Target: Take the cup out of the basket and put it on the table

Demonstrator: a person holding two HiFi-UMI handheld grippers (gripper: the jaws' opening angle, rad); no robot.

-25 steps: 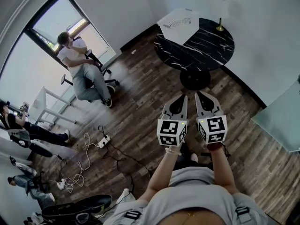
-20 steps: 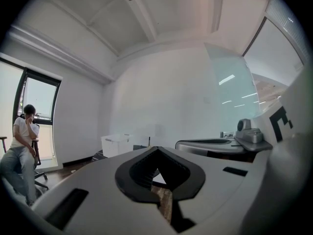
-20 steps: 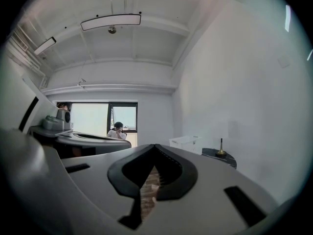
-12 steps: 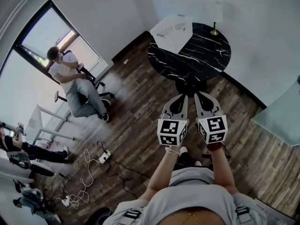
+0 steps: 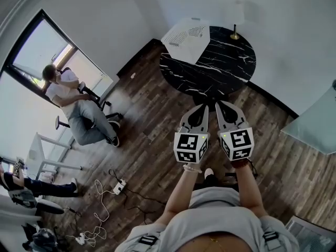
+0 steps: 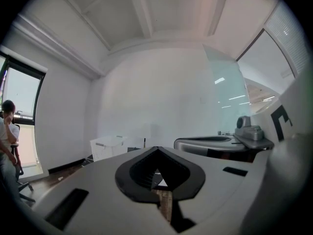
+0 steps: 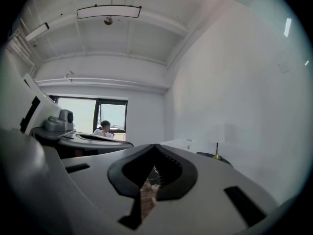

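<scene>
I see round black marble tabletop (image 5: 220, 67) ahead. White perforated basket (image 5: 186, 35) sits at its left edge, thin brass stand (image 5: 234, 34) near far rim. Wood floor (image 5: 152, 125) carries power strip (image 5: 119, 186).

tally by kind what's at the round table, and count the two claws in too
black round table: 1
white basket: 1
brass stand: 1
claws: 2, left claw and right claw
total: 5
</scene>
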